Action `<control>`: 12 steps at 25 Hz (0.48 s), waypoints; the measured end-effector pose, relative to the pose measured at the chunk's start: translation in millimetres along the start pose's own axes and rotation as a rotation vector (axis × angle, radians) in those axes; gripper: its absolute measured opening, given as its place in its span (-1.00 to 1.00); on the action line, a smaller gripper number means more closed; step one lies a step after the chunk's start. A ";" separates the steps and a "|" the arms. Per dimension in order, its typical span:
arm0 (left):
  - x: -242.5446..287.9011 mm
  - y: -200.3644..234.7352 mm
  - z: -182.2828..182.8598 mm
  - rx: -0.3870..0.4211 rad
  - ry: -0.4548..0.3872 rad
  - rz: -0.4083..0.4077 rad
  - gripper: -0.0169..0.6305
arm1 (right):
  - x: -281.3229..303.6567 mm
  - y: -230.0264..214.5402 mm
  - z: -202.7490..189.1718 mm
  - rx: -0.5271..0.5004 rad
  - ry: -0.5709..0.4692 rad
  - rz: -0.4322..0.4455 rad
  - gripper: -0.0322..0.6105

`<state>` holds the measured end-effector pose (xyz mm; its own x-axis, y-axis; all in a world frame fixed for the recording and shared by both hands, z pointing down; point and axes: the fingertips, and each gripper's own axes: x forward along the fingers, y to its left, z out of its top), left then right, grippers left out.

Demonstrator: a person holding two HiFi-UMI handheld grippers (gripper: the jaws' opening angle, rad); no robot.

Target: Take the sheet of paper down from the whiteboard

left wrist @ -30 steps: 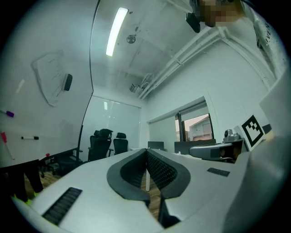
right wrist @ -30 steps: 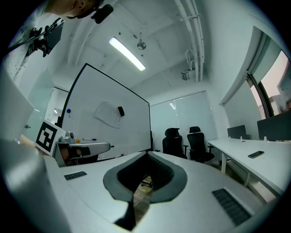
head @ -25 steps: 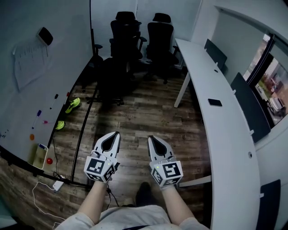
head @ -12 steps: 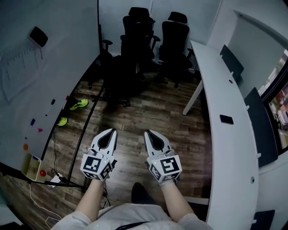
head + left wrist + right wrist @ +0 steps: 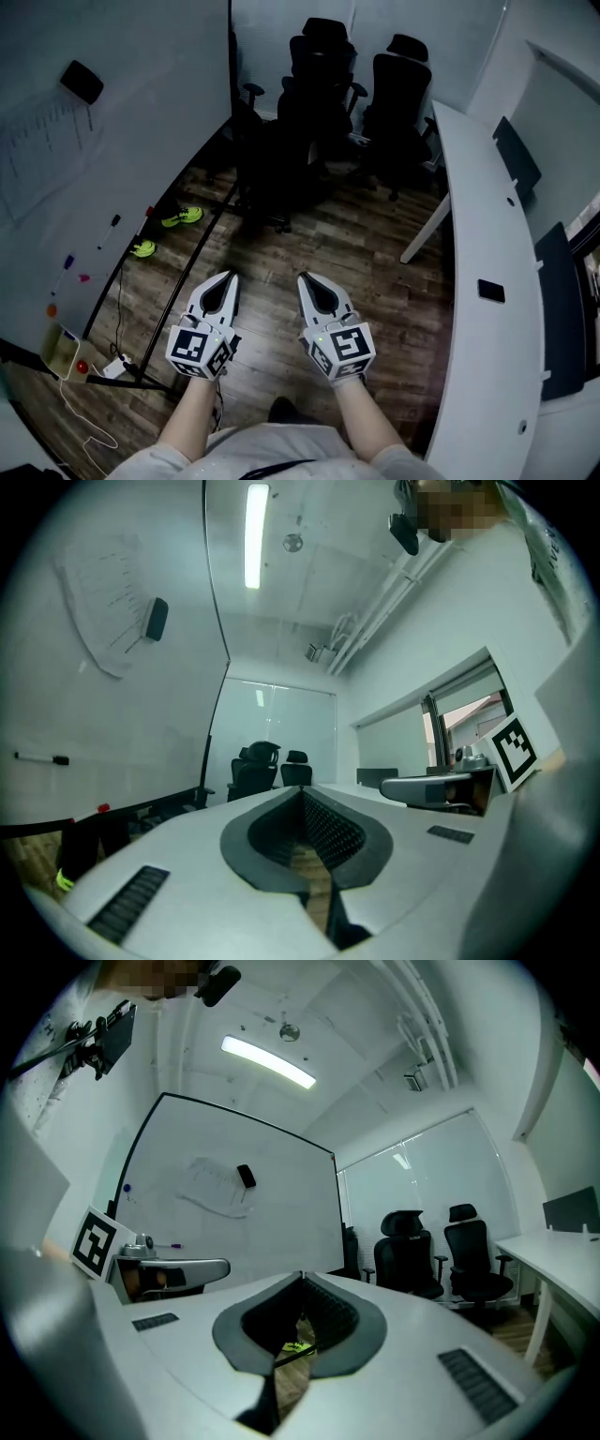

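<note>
The sheet of paper (image 5: 37,159) hangs on the whiteboard (image 5: 141,122) at the left, pinned under a black block (image 5: 82,82) at its top corner. The left gripper view shows the paper (image 5: 101,602) high on the left; in the right gripper view the paper (image 5: 214,1190) is far off on the board. My left gripper (image 5: 228,278) and right gripper (image 5: 305,279) are held side by side over the wooden floor, pointing level, well short of the board. Both are shut with nothing between the jaws.
Black office chairs (image 5: 347,84) stand at the far end. A long white desk (image 5: 478,375) with a phone (image 5: 490,291) runs down the right. Green shoes (image 5: 176,217) and a power strip (image 5: 117,367) lie by the board's stand. Markers (image 5: 110,225) stick to the board.
In the head view the chairs and desk have slid to the right and the whiteboard fills more of the left. Both grippers stay shut, side by side.
</note>
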<state>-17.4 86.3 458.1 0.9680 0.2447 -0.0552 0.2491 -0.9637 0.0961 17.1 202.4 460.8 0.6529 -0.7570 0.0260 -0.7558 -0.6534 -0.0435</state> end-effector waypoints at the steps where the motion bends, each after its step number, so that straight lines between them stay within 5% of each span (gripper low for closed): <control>1: 4.1 2.5 0.8 0.003 -0.002 0.013 -0.91 | 5.2 -3.1 0.6 0.000 -0.001 0.014 -0.84; 12: 24.2 19.3 3.9 0.028 -0.019 0.137 -0.90 | 45.3 -18.8 1.5 -0.002 -0.012 0.155 -0.84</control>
<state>10.7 73.2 454.8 0.9921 0.1088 -0.0621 0.1134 -0.9906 0.0765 61.0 180.4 461.2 0.5292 -0.8484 0.0069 -0.8475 -0.5290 -0.0438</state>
